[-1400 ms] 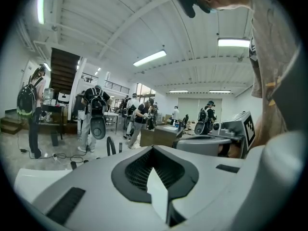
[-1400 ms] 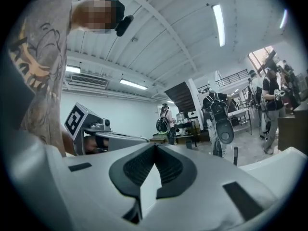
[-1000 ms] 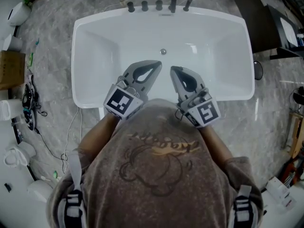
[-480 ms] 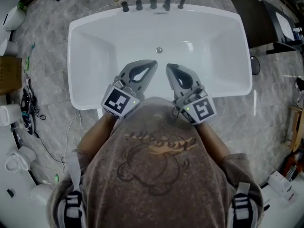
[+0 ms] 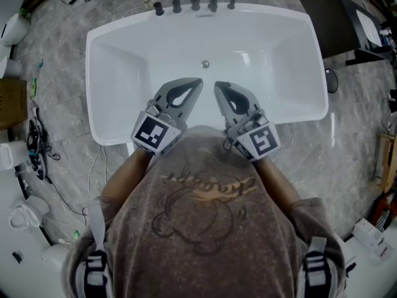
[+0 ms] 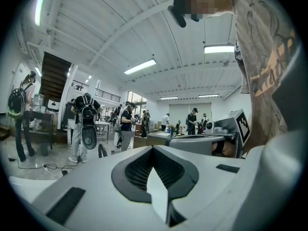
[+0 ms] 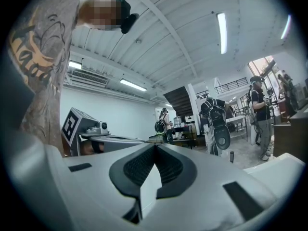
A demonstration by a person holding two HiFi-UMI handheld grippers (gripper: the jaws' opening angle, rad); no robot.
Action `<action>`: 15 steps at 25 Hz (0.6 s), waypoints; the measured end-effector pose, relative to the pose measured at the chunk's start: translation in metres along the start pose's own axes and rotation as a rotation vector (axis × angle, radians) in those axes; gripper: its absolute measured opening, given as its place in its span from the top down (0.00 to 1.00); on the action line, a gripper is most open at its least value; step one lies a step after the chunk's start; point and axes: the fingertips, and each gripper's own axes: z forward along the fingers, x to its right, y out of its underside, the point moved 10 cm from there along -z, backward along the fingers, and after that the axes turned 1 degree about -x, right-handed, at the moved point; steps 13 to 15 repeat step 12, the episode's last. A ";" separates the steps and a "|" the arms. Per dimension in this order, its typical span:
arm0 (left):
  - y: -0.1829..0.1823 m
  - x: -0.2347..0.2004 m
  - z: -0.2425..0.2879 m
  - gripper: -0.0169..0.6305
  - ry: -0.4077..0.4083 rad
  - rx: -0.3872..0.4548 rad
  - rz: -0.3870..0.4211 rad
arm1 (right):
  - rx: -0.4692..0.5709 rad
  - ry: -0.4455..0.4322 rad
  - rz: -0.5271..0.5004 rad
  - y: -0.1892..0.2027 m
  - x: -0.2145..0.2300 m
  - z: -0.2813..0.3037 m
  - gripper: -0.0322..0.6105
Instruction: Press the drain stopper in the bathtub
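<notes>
Left gripper (image 5: 196,83): jaws closed tip to tip, nothing between them. It is held over the near rim of the bathtub (image 5: 99,113), left of centre, tips angled toward the tub's middle. Its marker cube (image 5: 153,133) sits at the rear, against the person's shirt (image 5: 205,228).

Right gripper (image 5: 218,86): jaws likewise pressed together and empty. It is held just beside the left one, right of centre at the near rim, with the two sets of tips near each other but apart. Its marker cube (image 5: 260,143) also sits at the rear.

Drain stopper (image 5: 205,64): small round metal disc on the tub floor, toward the far side, beyond both sets of tips and touched by neither.

Bathtub: white, freestanding.

Taps (image 5: 177,6): a row of dark fittings along the far rim.

Floor (image 5: 62,85): grey, marbled; loose cables (image 5: 43,160) lie off the tub's left edge.

Gripper views: both look upward at a ribbed ceiling with strip lights; standing people in the background.
</notes>
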 end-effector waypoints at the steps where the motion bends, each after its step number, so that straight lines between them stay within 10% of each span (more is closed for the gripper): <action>1: 0.000 0.000 0.000 0.97 -0.001 0.002 -0.002 | -0.001 0.003 0.000 0.000 0.000 0.000 0.95; 15: 0.008 0.000 -0.003 0.97 -0.025 -0.045 -0.016 | -0.016 0.016 0.008 0.005 0.003 -0.004 0.95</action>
